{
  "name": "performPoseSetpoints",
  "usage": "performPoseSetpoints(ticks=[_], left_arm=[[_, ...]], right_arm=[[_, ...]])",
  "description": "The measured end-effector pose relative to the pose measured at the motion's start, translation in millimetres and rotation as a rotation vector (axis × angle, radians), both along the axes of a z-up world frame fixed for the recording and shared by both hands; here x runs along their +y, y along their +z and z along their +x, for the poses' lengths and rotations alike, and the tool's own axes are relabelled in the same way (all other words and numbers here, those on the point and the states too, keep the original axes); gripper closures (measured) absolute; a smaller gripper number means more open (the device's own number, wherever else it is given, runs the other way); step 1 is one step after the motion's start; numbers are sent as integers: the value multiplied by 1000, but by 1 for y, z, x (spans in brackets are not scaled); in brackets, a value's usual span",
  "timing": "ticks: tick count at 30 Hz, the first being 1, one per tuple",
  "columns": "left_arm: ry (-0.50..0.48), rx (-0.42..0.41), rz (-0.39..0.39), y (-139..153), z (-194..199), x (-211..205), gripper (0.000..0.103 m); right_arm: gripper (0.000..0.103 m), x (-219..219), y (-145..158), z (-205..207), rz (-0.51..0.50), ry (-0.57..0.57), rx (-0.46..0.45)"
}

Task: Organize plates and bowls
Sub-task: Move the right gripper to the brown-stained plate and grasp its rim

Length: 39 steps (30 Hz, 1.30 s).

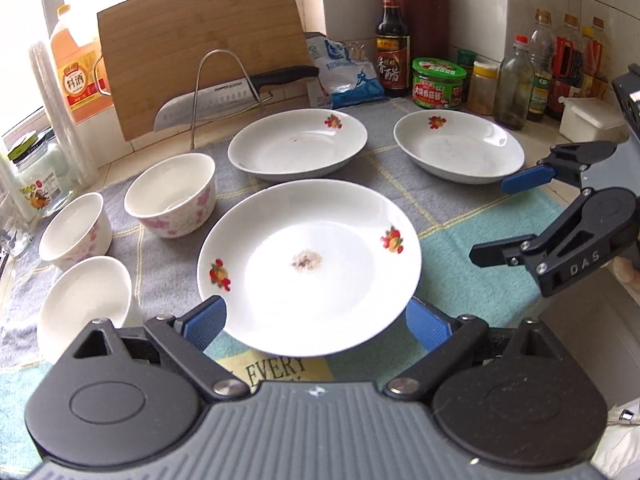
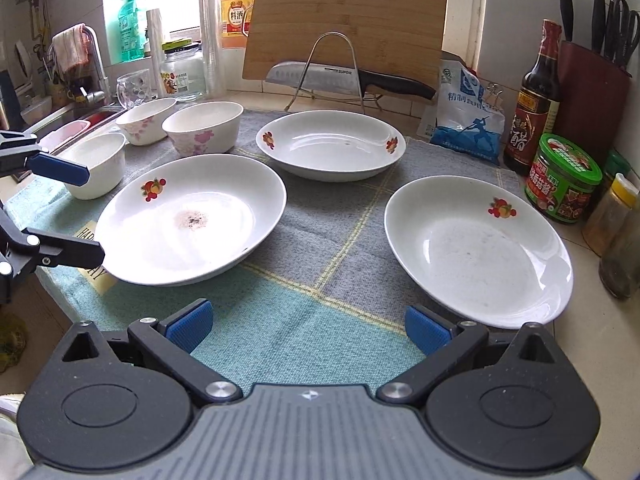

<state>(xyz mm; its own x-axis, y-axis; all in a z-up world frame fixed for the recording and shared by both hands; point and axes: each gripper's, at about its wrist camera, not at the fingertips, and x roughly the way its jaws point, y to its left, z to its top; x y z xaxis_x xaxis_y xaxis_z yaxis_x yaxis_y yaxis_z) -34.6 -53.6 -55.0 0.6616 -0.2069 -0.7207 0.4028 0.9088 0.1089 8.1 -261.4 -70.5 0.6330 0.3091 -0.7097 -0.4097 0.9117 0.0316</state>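
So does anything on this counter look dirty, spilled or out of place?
Yes. The nearest plate has a dried brownish speck patch at its centre, and the right-hand plate shows faint gritty smears. A knife lies across the wire rack, blade exposed. Nothing is spilled or broken.

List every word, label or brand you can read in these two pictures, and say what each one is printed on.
"SUPOR": knife blade.
"DAS": right gripper.
"EVERY": cloth under the plate.
"料酒": orange jug.
"香醋": dark bottle.
"精制": salt bag; the rest is blurred.
Green jar, glass jar and small bottles: too small to read.
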Motion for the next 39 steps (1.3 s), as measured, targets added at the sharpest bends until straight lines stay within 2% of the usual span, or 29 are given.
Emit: performPoseSetpoints(ticks=[6,15,18,20,23,30,39], left_arm=[[6,45,49,-28,-1,21,7],[-82,62,27,-49,19,32,6],[-115,68,0,-51,29,34,5],[-140,71,-7,-52,34,35,0],[-169,108,-57,-55,45,40,0],[-253,96,-61,-56,52,43,0],[-263,81,-72,-56,53,44,0]], right_arm=[[0,14,3,12,60,7,47],[0,35,3,24,123,-12,121],[0,43,1,28,123,-20,138],[0,49,-1,31,123,-23,150],[0,57,-6,38,121,-29,177],[0,73,-21,55,128,-79,248],[0,82,-22,68,105,-138,307]])
